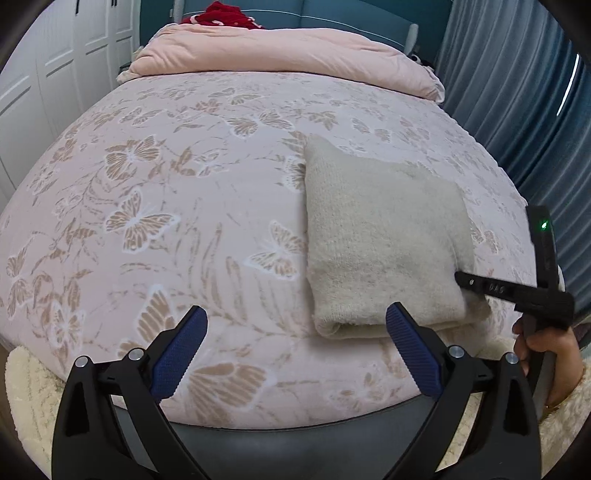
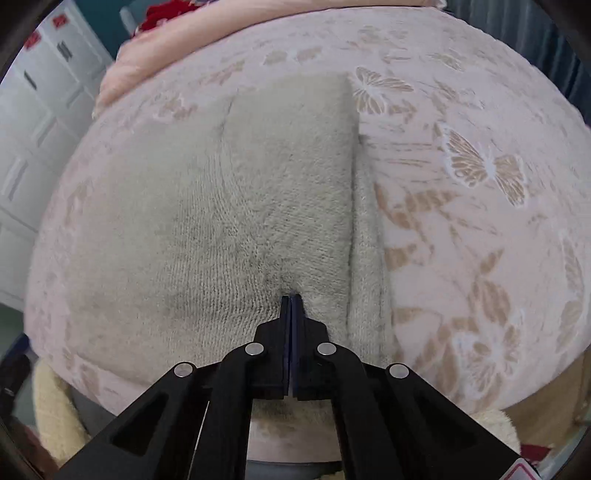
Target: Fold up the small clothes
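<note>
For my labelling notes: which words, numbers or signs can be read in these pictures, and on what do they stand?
Right gripper: small pale marks on its black arm, too blurred to read.
Wardrobe doors: red stickers, too small to read.
Folded beige knit: no text.

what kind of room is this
Most likely a bedroom: a bed with a pink butterfly-print cover, a folded pink quilt at its far end, white wardrobe doors on one side and blue curtains on the other.
</note>
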Action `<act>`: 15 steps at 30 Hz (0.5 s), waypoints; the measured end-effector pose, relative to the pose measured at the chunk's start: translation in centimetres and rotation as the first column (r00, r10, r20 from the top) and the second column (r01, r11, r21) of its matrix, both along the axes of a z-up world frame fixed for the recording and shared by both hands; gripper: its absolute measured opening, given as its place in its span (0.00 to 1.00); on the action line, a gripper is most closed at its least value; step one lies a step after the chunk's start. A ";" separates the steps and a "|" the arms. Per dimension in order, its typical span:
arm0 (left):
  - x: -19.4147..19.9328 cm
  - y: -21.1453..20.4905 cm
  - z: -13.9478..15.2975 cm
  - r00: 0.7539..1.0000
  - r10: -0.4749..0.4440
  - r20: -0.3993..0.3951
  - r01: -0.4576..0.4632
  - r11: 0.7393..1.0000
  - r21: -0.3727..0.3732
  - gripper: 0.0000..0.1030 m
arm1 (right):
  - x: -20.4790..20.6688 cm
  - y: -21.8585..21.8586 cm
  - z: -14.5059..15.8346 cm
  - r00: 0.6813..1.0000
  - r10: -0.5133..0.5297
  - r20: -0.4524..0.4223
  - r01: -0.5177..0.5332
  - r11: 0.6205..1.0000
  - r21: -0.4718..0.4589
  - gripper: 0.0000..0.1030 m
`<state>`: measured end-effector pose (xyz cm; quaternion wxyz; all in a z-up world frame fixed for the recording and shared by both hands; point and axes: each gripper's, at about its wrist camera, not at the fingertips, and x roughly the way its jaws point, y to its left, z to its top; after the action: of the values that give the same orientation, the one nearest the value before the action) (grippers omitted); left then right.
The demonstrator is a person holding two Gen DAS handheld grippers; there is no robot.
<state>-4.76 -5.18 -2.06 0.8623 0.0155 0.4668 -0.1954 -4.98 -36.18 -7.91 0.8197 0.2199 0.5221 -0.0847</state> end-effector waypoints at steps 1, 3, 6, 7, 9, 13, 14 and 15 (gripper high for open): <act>-0.1 -0.8 0.0 1.000 -0.026 0.005 0.026 1.000 0.012 0.93 | -0.1 -0.4 1.2 0.999 -0.026 0.030 0.025 0.999 0.046 0.00; -0.1 -2.5 0.2 0.998 -0.068 0.013 0.067 0.997 0.044 0.93 | -0.1 -1.0 3.7 0.991 -0.068 0.115 0.061 0.996 0.063 0.25; 0.1 -5.0 0.6 0.993 -0.117 0.026 0.116 0.992 0.042 0.93 | 1.8 -2.3 5.2 0.983 -0.082 0.164 0.077 0.996 0.037 0.44; 0.2 -5.9 0.7 0.991 -0.132 0.027 0.130 0.990 0.050 0.93 | 2.6 -2.7 5.1 0.984 -0.084 0.159 0.080 0.996 0.030 0.46; 0.5 -7.5 0.8 0.987 -0.160 0.026 0.158 0.986 0.061 0.93 | 4.7 -3.2 3.7 0.992 -0.071 0.109 0.069 0.997 0.023 0.52; 0.8 -9.6 0.7 0.982 -0.188 0.017 0.186 0.979 0.086 0.93 | 7.0 -2.8 1.1 0.999 -0.025 0.039 0.021 0.996 0.090 0.11; 0.8 -9.8 0.7 0.981 -0.192 0.016 0.190 0.977 0.094 0.93 | 6.7 -2.8 2.4 0.995 -0.031 0.092 0.022 0.995 0.096 0.10; 0.9 -9.9 0.6 0.980 -0.196 0.019 0.194 0.976 0.100 0.93 | 6.4 -2.7 4.2 0.986 -0.025 0.162 0.009 0.995 0.096 0.09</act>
<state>-3.89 -15.06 -1.42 0.8438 0.1062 0.4597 -0.2557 1.37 -38.87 -3.72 0.8476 0.2690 0.4549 -0.0486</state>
